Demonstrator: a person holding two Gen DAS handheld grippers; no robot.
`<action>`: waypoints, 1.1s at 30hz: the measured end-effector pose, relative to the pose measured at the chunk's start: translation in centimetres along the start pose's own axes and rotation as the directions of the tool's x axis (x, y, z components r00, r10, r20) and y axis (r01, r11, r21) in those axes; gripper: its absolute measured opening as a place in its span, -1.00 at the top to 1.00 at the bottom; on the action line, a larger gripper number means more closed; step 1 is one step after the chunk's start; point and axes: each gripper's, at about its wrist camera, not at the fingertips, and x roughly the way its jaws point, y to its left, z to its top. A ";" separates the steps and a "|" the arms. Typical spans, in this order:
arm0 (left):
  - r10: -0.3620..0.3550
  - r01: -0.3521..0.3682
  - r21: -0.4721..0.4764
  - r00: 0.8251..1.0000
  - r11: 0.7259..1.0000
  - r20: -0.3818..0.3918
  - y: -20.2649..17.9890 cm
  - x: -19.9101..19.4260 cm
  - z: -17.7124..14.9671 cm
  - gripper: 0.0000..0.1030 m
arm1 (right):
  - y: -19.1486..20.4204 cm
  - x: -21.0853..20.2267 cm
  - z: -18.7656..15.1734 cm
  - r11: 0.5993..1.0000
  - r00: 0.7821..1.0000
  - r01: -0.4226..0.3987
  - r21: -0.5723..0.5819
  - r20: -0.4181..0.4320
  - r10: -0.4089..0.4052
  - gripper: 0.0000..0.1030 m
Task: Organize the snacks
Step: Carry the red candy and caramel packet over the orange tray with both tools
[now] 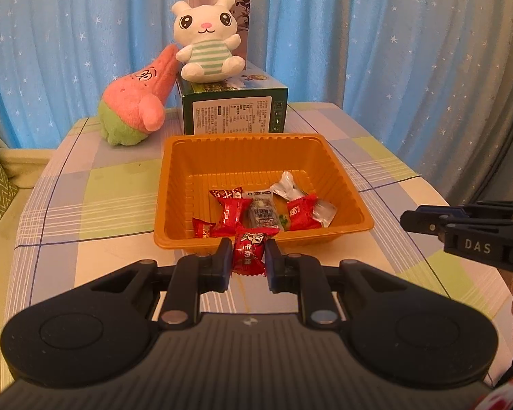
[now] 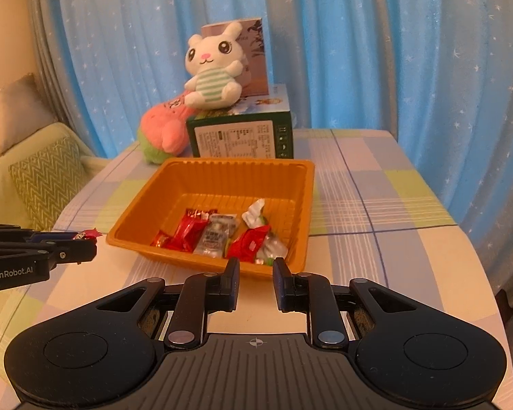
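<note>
An orange plastic tray sits mid-table and holds several wrapped snacks: red candies, a grey packet and a silver-ended one. My left gripper is shut on a red wrapped candy just in front of the tray's near rim; it also shows at the left of the right wrist view. My right gripper is open and empty, just before the tray's near right corner; it shows at the right of the left wrist view.
Behind the tray stands a green box with a white bunny plush on top and a taller box behind. A pink star plush leans at its left. Checked tablecloth, blue curtain behind, sofa at left.
</note>
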 end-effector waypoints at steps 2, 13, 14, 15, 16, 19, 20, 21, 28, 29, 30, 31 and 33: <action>0.000 0.000 -0.001 1.000 1.000 -0.003 0.0 0.1 -0.1 0.66 | -0.2 -0.1 -0.6 1.000 1.000 -0.006 -0.006 -0.007 0.006 0.59; -0.034 0.031 -0.052 0.997 0.998 -0.062 -1.1 0.8 -4.2 0.66 | -0.3 0.5 -10.0 0.999 0.988 -0.028 0.037 -0.149 0.033 0.53; -0.035 0.031 -0.053 0.997 0.998 -0.068 -1.1 0.8 -4.6 0.66 | -0.3 0.6 -10.7 0.999 0.987 -0.024 0.044 -0.160 0.031 0.45; -0.036 0.032 -0.057 0.997 0.998 -0.074 -1.1 0.9 -4.9 0.66 | -0.2 0.6 -11.3 0.998 0.986 -0.025 0.050 -0.165 0.033 0.16; -0.039 0.034 -0.062 0.996 0.997 -0.080 -1.1 1.0 -5.2 0.66 | -0.1 0.6 -11.8 0.998 0.985 -0.026 0.055 -0.166 0.035 -0.07; -0.039 0.033 -0.071 0.995 0.997 -0.090 -1.1 1.0 -5.8 0.66 | 0.3 0.9 -12.6 0.998 0.986 -0.035 0.060 -0.163 0.044 -0.09; -0.040 0.034 -0.073 0.995 0.997 -0.092 -1.0 1.0 -6.0 0.66 | 0.5 1.0 -12.7 0.997 0.985 -0.035 0.066 -0.165 0.046 -0.09; -0.041 0.034 -0.074 0.995 0.997 -0.094 -1.0 1.0 -6.1 0.66 | 0.7 1.2 -12.8 0.997 0.985 -0.035 0.072 -0.165 0.047 -0.09; -0.039 0.029 -0.088 0.994 0.996 -0.106 -0.6 1.3 -6.4 0.66 | 2.5 2.7 -13.0 0.997 0.988 0.046 0.059 -0.149 -0.036 -0.08; -0.038 0.028 -0.090 0.994 0.996 -0.107 -0.6 1.3 -6.5 0.66 | 2.9 2.8 -13.2 0.997 0.988 0.063 0.042 -0.147 -0.056 -0.08; -0.037 0.027 -0.091 0.993 0.996 -0.109 -0.5 1.4 -6.5 0.66 | 3.2 2.8 -13.3 0.997 0.987 0.076 0.025 -0.144 -0.072 -0.01; -0.036 0.026 -0.092 0.993 0.995 -0.110 -0.5 1.4 -6.6 0.66 | 3.5 2.8 -13.5 0.996 0.986 0.094 0.002 -0.141 -0.092 0.15; -0.035 0.024 -0.094 0.993 0.995 -0.110 -0.4 1.4 -6.7 0.66 | 3.6 2.8 -13.7 0.994 0.985 0.104 -0.028 -0.136 -0.107 0.33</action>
